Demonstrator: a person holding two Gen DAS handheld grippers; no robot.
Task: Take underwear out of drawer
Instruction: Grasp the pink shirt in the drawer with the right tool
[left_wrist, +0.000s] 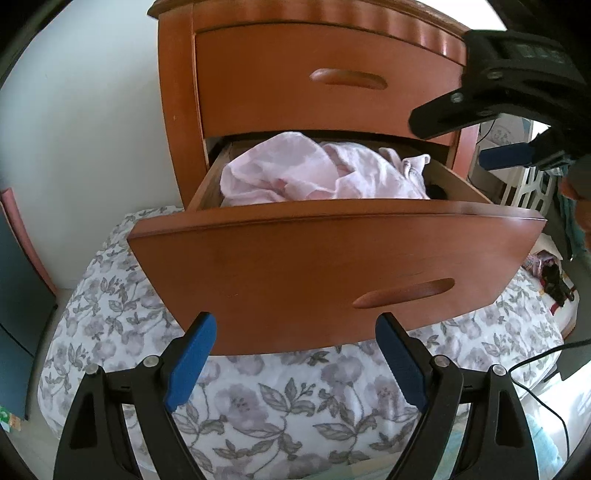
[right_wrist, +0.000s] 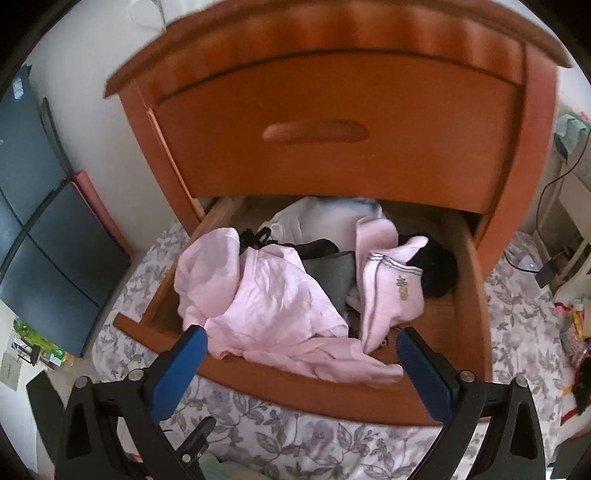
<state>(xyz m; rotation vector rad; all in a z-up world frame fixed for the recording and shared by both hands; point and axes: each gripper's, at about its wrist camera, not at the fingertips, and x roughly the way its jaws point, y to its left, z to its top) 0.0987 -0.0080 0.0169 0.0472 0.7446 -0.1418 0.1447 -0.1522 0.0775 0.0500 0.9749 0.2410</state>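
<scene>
The far part of the open drawer (right_wrist: 469, 295) is hidden under the upper one; pink underwear (right_wrist: 280, 306) fills it, with dark garments (right_wrist: 439, 273). Both the left gripper (left_wrist: 295, 354) and the right gripper (right_wrist: 301, 369) gape wide, empty

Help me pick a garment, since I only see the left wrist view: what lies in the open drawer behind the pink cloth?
Observer: Behind the pink cloth lie a dark grey piece and a black garment.
Operator: Anything at the very back?
Observer: A white cloth sits at the back of the drawer.
Operator: Is the right gripper holding anything?
Observer: No. The right gripper is open and empty, over the drawer's front edge.
</scene>
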